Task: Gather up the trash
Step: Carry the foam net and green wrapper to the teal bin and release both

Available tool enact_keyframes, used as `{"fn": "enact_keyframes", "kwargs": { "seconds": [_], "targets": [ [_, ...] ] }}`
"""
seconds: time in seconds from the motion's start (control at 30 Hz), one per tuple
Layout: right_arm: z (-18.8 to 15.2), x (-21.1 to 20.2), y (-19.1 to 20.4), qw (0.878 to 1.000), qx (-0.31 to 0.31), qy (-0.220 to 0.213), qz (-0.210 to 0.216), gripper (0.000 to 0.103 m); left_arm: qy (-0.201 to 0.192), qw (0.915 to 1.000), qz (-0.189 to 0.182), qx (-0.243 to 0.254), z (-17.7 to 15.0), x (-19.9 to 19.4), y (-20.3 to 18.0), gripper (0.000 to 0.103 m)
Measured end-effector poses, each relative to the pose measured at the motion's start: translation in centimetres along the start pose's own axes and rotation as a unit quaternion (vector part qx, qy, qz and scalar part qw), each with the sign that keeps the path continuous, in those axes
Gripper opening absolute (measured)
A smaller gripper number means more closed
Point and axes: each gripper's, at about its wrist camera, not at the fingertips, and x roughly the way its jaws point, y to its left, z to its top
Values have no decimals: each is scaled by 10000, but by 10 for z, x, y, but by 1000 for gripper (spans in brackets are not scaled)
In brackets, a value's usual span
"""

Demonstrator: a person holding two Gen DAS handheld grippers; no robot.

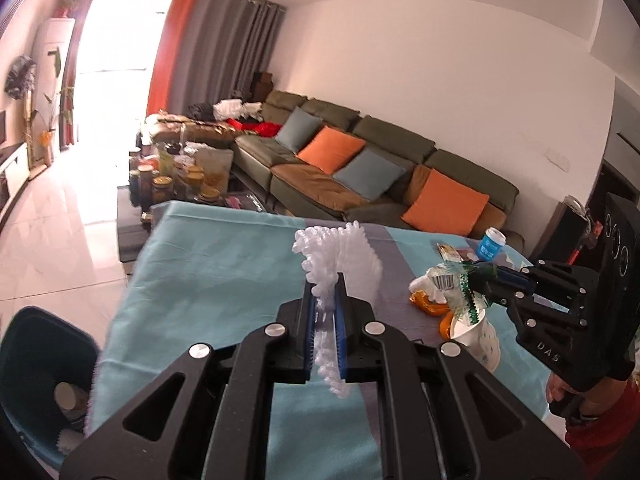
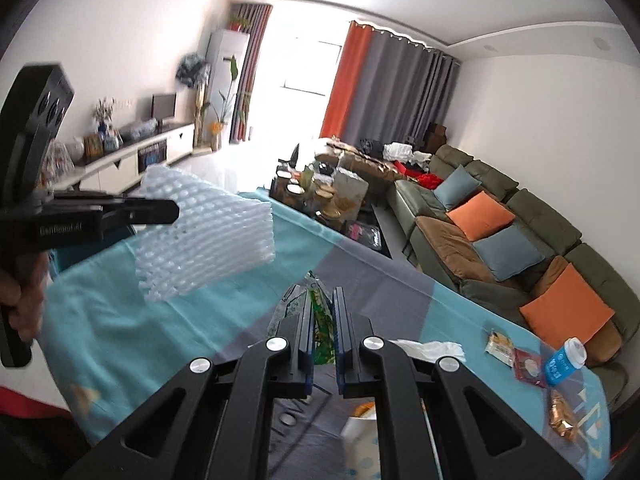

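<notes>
The table (image 1: pixel 208 264), spread with a teal and grey cloth, lay below and ahead of both tools. Beyond it, ahead and to the right of the left gripper (image 1: pixel 325 292), ran a green sofa (image 1: pixel 384 136) with orange and blue cushions. Below and to the left of that gripper, beside the table's edge, stood a dark bin (image 1: pixel 44 344) that held a paper cup and some white scraps.

The left gripper was raised above the cloth, its pads (image 1: pixel 309 320) pressed together on a white foam net (image 1: pixel 344 256), which arched up and forward out of the tips; in the right wrist view the same net (image 2: pixel 208 236) hung clear of the table. A hand (image 2: pixel 20 304) gripped that tool's handle.

The right gripper (image 2: pixel 322 300) was likewise pinched tight, on a clear wrapper with green print (image 2: pixel 320 320); from the left wrist view the wrapper (image 1: pixel 460 292) dangled from its tips above the cloth.

Beneath the right gripper stood a white paper cup (image 1: pixel 480 340), with orange peel (image 1: pixel 430 306) just beside it and a crumpled tissue (image 2: pixel 434 350) a little ahead. Farther to that tool's right lay a blue and white bottle (image 2: pixel 566 362), a few small snack packets (image 2: pixel 516 354), and a gold-coloured piece (image 2: pixel 562 420), probably foil, though it was too blurred to be sure.
</notes>
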Motion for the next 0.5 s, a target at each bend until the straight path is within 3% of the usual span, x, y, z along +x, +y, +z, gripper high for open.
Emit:
{"fn": "enact_keyframes", "kwargs": {
  "seconds": [0.5],
  "targets": [
    [26, -18, 50, 9954, 145, -552, 768, 7, -597, 9947, 824, -153, -1, -96, 30, 9]
  ]
}}
